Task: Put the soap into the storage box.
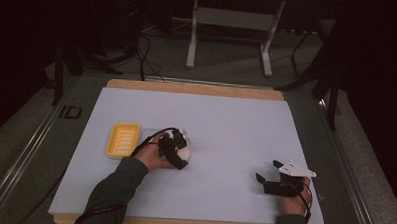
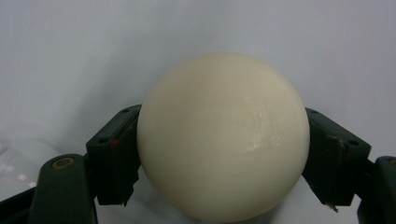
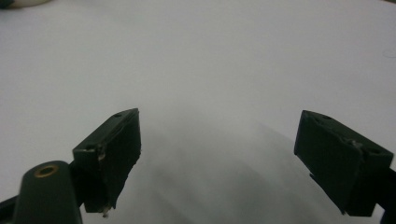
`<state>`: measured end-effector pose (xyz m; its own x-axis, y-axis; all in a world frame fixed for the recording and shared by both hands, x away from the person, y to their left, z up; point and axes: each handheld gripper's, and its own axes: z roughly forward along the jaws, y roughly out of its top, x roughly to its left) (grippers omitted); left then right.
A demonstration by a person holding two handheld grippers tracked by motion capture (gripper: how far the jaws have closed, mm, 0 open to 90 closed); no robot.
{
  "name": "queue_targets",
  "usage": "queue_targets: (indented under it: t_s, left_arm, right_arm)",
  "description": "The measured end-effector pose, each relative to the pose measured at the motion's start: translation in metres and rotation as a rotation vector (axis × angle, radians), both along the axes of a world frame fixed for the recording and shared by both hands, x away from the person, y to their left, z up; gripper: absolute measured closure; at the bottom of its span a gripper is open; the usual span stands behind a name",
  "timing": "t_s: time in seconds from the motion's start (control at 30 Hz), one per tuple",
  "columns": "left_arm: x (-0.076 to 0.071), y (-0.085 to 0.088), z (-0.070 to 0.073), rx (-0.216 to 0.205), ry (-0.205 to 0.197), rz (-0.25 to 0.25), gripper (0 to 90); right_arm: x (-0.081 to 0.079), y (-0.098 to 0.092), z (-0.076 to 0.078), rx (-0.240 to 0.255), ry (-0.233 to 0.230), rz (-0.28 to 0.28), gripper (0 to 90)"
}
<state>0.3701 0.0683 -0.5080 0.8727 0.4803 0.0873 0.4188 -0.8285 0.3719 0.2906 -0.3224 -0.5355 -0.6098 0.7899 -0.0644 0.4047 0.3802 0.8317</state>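
A cream oval bar of soap [image 2: 223,137] with an embossed mark sits between the two black jaws of my left gripper [image 2: 223,154], which press on both its sides. In the high view that left gripper [image 1: 181,156] is just right of a yellow soap dish [image 1: 122,139], with the soap [image 1: 185,153] showing pale at its tip. My right gripper [image 1: 267,173] rests near the table's front right, its jaws wide apart. In the right gripper view those jaws [image 3: 217,158] stand open over bare white surface with nothing between them.
A white sheet [image 1: 226,123] covers a wooden board [image 1: 187,86]. The yellow ridged dish lies left of centre. Behind the table stand a white frame's legs [image 1: 191,46] and cables on the floor. A sleeve [image 1: 111,189] reaches in from the bottom left.
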Motion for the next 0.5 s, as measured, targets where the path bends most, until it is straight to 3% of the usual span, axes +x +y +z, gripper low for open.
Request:
queue_targets:
  t_s: [0.1, 0.5]
  left_arm:
    - [-0.0035, 0.0009, 0.0023, 0.048, 0.011, -0.028, 23.1]
    - [0.0045, -0.0042, 0.0032, 0.14, 0.085, -0.116, 17.8]
  right_arm:
    - [0.0001, -0.0001, 0.0, 0.0, 0.0, 0.0, 14.7]
    - [0.0001, -0.0001, 0.0, 0.0, 0.001, 0.0, 14.7]
